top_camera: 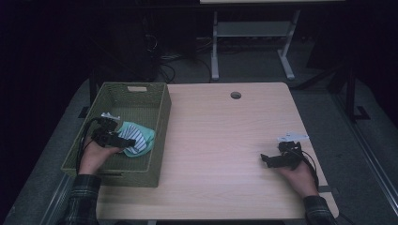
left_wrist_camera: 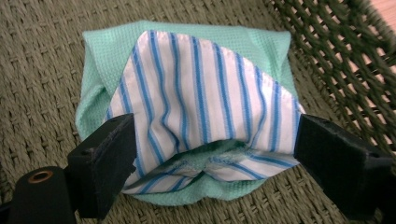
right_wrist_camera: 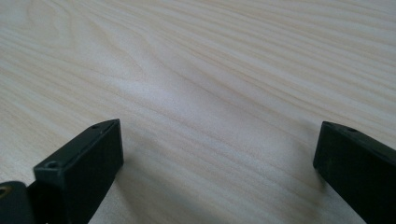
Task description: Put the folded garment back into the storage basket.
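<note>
A folded cloth (top_camera: pixel 139 137), mint green with a white, blue-striped face (left_wrist_camera: pixel 201 102), lies on the floor of a green woven basket (top_camera: pixel 162 112) at the table's left. My left gripper (top_camera: pixel 123 142) reaches into the basket from the near side. Its jaws stand wide at either side of the cloth's near edge (left_wrist_camera: pixel 213 128), and the cloth rests on the weave (left_wrist_camera: pixel 42 70) without being squeezed. My right gripper (top_camera: pixel 264 159) lies low over the bare wood at the table's right, pointing left. It is open with nothing between its jaws (right_wrist_camera: pixel 218 128).
The light wooden table (top_camera: pixel 220 136) has a round cable hole (top_camera: pixel 235 95) near its far edge. The basket's walls stand close around the left gripper. Beyond the table, a white desk frame (top_camera: pixel 215 47) stands on the dark floor.
</note>
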`<state>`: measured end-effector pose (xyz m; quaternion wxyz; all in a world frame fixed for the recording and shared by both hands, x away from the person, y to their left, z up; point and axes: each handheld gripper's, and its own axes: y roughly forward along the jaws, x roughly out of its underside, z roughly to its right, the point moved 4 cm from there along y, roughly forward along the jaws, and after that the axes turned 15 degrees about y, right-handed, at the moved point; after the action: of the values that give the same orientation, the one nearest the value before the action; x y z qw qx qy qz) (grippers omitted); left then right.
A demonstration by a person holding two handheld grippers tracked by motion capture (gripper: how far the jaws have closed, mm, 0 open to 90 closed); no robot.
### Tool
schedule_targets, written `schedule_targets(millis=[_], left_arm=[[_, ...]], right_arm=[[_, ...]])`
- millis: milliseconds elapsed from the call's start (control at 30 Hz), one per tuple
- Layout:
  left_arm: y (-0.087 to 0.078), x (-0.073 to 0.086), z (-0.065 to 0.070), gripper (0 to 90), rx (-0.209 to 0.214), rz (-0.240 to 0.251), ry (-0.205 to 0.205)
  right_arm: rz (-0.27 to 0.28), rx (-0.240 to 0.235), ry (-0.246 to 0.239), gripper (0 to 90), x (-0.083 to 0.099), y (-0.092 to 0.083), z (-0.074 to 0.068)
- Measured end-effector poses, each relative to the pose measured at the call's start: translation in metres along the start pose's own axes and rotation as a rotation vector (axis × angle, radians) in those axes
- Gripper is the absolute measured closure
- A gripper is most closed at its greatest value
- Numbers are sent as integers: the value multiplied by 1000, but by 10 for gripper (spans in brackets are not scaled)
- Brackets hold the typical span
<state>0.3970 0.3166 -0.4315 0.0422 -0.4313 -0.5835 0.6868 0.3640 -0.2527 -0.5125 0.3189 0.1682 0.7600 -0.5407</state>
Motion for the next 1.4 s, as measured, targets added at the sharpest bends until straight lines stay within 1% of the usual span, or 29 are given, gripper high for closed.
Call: schedule_targets(millis=[200, 300, 400, 533, 700, 867, 967, 1200, 1400], left_arm=[[-7, -6, 5, 129, 5, 26, 9], [-12, -9, 10, 131, 6, 33, 18], [-18, -14, 14, 132, -1, 46, 28], [-26, -22, 20, 135, -4, 73, 31], [-33, -32, 28, 135, 7, 91, 45], [-39, -42, 38, 136, 20, 118, 68], [-42, -47, 44, 137, 31, 135, 73], [-45, -60, 58, 137, 45, 161, 108], [-44, -70, 71, 137, 70, 176, 135]], right_arm=[[0, 0, 0, 11, 0, 0, 0], [0, 0, 0, 11, 0, 0, 0], [0, 0, 0, 11, 0, 0, 0], [0, 0, 0, 11, 0, 0, 0], [0, 0, 0, 11, 0, 0, 0], [0, 0, 0, 11, 0, 0, 0], [0, 0, 0, 11, 0, 0, 0], [0, 0, 0, 11, 0, 0, 0], [0, 0, 0, 11, 0, 0, 0]])
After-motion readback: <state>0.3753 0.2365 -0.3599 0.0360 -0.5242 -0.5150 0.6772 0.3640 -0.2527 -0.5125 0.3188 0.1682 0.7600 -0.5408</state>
